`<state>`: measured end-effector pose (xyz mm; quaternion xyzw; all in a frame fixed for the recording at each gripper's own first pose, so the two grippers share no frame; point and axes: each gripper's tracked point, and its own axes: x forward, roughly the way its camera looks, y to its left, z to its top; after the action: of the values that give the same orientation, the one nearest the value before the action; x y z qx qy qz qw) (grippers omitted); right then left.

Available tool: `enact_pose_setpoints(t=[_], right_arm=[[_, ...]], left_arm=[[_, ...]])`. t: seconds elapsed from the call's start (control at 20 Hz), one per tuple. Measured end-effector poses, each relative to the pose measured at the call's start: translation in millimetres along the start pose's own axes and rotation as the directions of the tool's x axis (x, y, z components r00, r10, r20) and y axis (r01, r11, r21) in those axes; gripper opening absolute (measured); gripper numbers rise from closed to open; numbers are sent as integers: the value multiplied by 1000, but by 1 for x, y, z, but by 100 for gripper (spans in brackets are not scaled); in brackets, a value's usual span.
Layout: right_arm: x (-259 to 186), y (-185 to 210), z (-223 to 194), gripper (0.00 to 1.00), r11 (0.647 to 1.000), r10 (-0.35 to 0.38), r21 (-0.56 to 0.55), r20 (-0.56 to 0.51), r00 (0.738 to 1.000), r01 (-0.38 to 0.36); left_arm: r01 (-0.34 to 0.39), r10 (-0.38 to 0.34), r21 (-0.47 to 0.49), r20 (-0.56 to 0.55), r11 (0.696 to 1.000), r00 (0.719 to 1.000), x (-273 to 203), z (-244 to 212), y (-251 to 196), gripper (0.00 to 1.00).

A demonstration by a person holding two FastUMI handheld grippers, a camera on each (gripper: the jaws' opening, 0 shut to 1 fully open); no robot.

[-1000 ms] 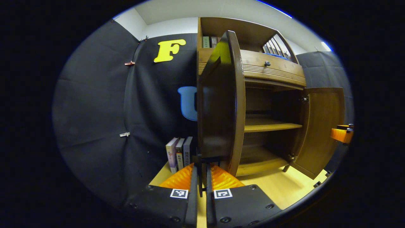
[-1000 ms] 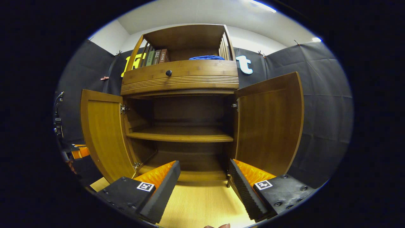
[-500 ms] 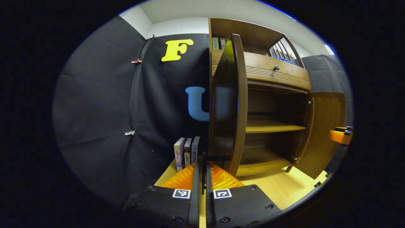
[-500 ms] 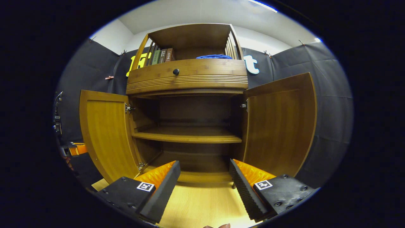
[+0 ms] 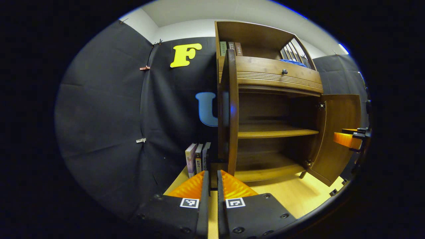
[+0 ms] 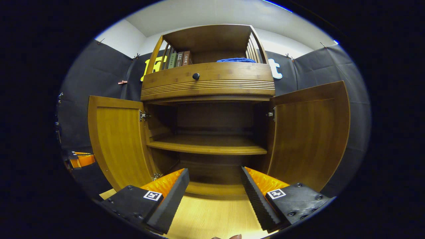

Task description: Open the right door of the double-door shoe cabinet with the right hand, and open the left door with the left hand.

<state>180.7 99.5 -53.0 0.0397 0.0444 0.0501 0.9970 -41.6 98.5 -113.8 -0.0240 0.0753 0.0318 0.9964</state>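
Dead centre in the right gripper view: the shoe cabinet (image 6: 212, 89), seen head-on, with both doors swung out and the dark inside open to sight. In the left gripper view, set right of centre and seen from its left side.

Left door (image 6: 121, 142) at the left of the right gripper view, inner face toward the camera, hinged at its right edge. Seen edge-on in the left gripper view, as a tall narrow strip (image 5: 229, 109) in the middle of the frame.

Right door (image 6: 310, 136) at the right of the right gripper view, wide open; at the far right (image 5: 337, 132) in the left gripper view.

Pale wooden table (image 6: 212, 215) under it all, along the bottom of the frame.

One shelf (image 6: 207, 146) across the middle of the inside. Above the doors, a drawer (image 6: 209, 79) with a ribbed lower edge.

Right gripper (image 6: 214, 186) at the bottom of its own view, spread wide, holding nothing, in front of the cabinet's lower opening and apart from both doors.

Left gripper (image 5: 212, 176) at the bottom centre of its own view, fingers (image 5: 203, 186) drawn close with a narrow slit between, tips up by the left door's lower edge; cannot tell whether anything is pinched there.

Three books (image 5: 197, 159) upright on the table just left of the cabinet. More books (image 6: 179, 59) upright in the open top compartment, upper left; a blue cloth (image 6: 240, 60) beside them to the right.

Small dark knob (image 6: 196, 76) on the drawer front.
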Motion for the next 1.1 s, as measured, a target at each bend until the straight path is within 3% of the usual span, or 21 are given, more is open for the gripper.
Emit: enact_pose_setpoints(t=[0.05,0.1,0.15,0.2,0.4,0.45,0.7,0.8,0.95,1.05,1.1], right_arm=[[1,-1,2,99,1000,5,6,1,1000,-5],[2,-1,4,99,1000,11,17,5,1000,-11],[3,-3,9,95,1000,11,28,13,1000,-11],[2,-7,13,99,999,12,35,24,1000,-13],[4,-22,21,94,999,17,31,40,999,-18],[4,-28,22,99,1000,16,27,34,999,-17],[3,-54,31,94,1000,-3,22,38,999,2],[3,-64,38,99,1000,-12,6,49,999,12],[0,-80,47,94,999,-31,-26,61,998,33],[0,-88,52,99,998,-41,-35,72,997,44],[-1,-91,53,94,998,-44,-36,73,996,47]], left_arm=[[-1,1,4,-6,1000,1000,-3,-1,-5,19],[0,0,5,-10,1000,1000,-6,0,-10,28],[1,-1,3,-11,1000,1000,-10,2,-16,30],[2,-2,-1,-11,1000,1000,-13,4,-23,35],[16,-16,-15,16,1000,1000,-20,15,-50,58],[21,-20,-22,25,1000,999,-21,19,-58,61],[98,-97,-25,61,995,993,-14,39,-115,84],[125,-126,5,59,992,990,-9,45,-136,87],[184,-184,10,56,983,981,-2,51,-174,87],[217,-217,10,69,976,974,4,59,-198,87],[232,-232,10,74,973,970,6,62,-210,87]])
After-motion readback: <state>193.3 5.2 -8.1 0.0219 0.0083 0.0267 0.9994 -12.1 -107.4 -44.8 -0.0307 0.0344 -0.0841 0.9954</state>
